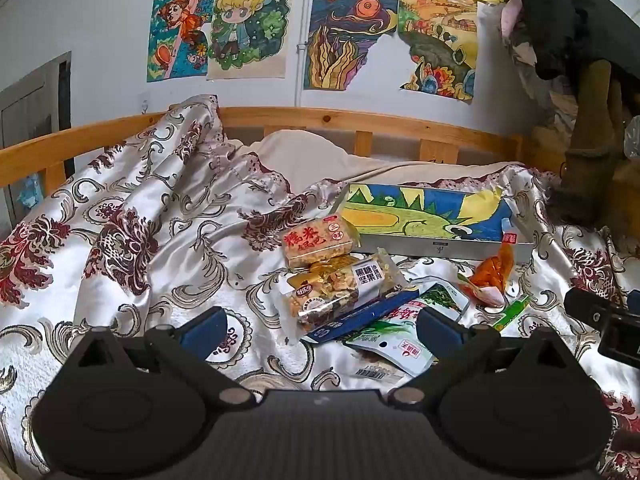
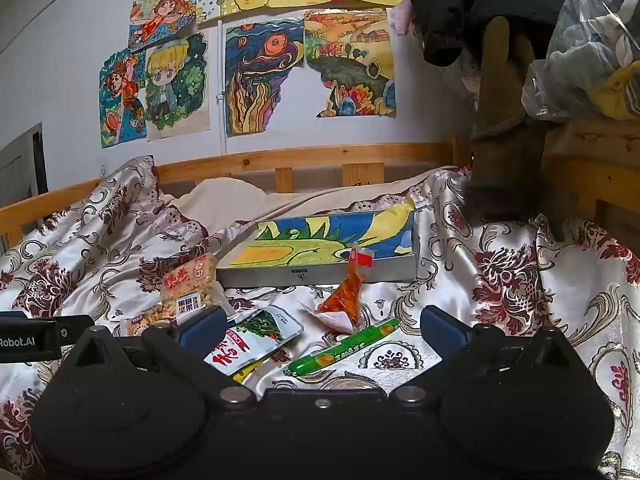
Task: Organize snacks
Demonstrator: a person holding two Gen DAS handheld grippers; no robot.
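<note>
Hovering over scattered snack packets (image 1: pixel 336 288) on the bedspread (image 1: pixel 132 240), both tongs (image 1: pixel 320 326) (image 2: pixel 322 326) spread wide, empty.

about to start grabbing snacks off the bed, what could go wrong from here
The nut bar lies on a blue pack, with the rice cracker touching it, so a wide-open left gripper might drag a neighbour along. The green sausage is round on slick, wrinkled bedspread and may roll. The orange pouch leans on the box and could tip.

Glossy satin bedspread (image 1: pixel 160 216); varnished wooden bed rail (image 1: pixel 360 120); shiny plastic snack packets (image 1: pixel 332 284); matt paper drawings (image 1: pixel 248 28) on wall.
</note>
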